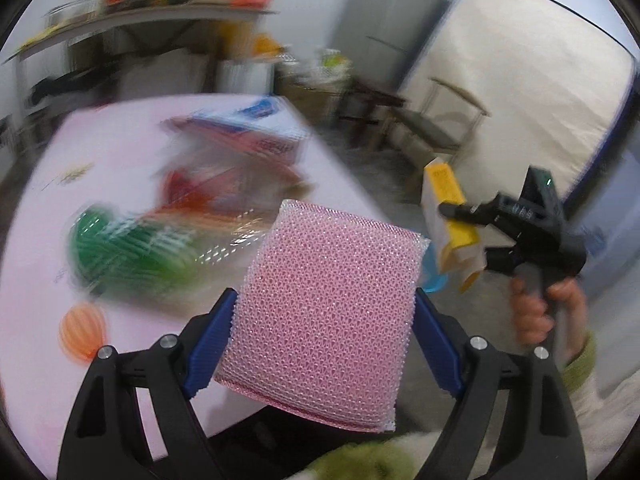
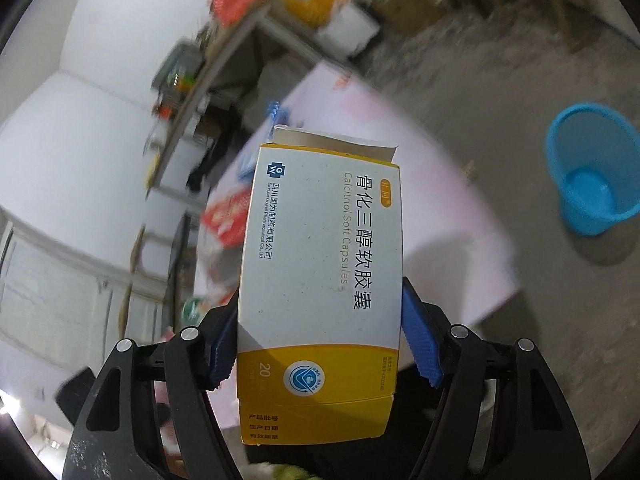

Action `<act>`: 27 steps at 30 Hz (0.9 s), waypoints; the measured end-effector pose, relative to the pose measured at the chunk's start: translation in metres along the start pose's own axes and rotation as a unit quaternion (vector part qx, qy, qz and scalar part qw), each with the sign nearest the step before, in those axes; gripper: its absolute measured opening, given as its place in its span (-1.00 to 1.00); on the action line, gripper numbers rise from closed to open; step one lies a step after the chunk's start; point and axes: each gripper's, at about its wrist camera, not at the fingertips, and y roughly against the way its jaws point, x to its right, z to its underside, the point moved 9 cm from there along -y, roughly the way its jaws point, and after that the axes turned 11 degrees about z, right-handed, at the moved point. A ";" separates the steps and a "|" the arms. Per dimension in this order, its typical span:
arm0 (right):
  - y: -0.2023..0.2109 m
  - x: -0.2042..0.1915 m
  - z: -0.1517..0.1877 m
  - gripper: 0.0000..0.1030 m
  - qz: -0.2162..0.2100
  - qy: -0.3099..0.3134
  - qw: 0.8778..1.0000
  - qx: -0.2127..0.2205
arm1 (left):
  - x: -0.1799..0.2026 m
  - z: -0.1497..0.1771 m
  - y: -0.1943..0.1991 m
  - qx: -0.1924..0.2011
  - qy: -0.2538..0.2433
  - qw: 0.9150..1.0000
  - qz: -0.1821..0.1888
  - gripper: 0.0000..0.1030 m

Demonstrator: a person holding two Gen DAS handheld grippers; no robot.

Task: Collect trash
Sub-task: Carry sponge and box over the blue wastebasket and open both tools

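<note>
Left claw: the left gripper is clamped on a pink mesh-covered scouring sponge, its blue ribbed pads pressing both side edges; the sponge stands up between them.
Right claw: the right gripper is clamped on a white and yellow cardboard medicine box printed "Calcitriol Soft Capsules", top flap open at the far end.
Right claw seen from the left: the box is held to the right of the sponge, off the table edge.
Table: pink-covered table, ahead and left of the left claw, carrying blurred packets, among them a green wrapper.
Bin: blue plastic wastebasket on the grey floor, ahead and right of the right claw, well apart from the box.
</note>
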 end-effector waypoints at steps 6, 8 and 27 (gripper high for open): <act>0.031 0.114 -0.043 0.30 0.055 -0.098 0.992 0.060 | 0.088 -0.067 -0.105 -0.068 -0.032 0.992 0.100 0.63; 0.027 0.149 -0.054 0.30 0.070 -0.127 0.987 0.063 | 0.109 -0.083 -0.153 -0.104 -0.020 0.987 0.118 0.64; -0.110 0.353 -0.149 0.56 0.134 -0.271 0.953 0.023 | 0.147 -0.092 -0.538 -0.287 -0.001 0.957 0.043 0.75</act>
